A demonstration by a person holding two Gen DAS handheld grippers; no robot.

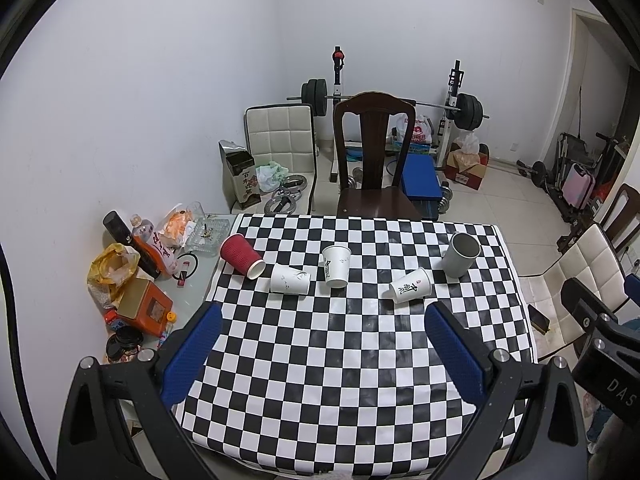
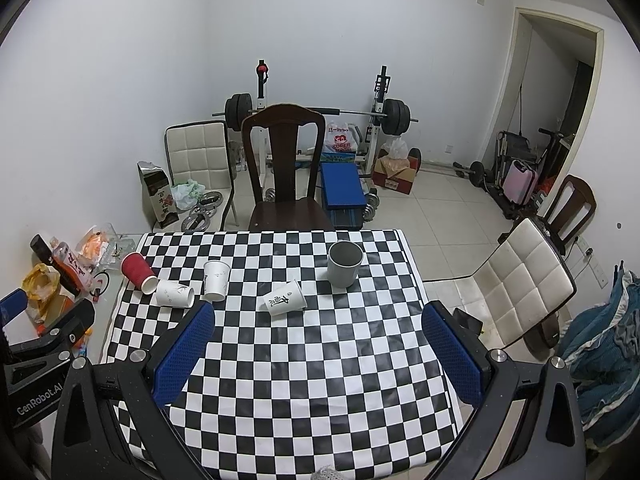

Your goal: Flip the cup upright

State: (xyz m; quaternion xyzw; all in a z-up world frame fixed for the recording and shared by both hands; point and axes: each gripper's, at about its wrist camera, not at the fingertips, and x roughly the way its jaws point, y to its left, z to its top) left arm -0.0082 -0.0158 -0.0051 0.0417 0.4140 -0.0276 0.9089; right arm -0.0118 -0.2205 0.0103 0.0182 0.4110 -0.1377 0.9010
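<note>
Several paper cups sit on the checkered table. A red ribbed cup lies on its side at the left. A white cup lies on its side beside it. A white cup stands upright in the middle. A white cup with black characters lies on its side. A grey cup stands upright at the right. My left gripper and right gripper are open and empty, above the near half of the table.
Snack bags, bottles and boxes crowd the table's left strip. A dark wooden chair stands at the far edge, a white padded chair at the right. Weight-lifting gear lines the back wall.
</note>
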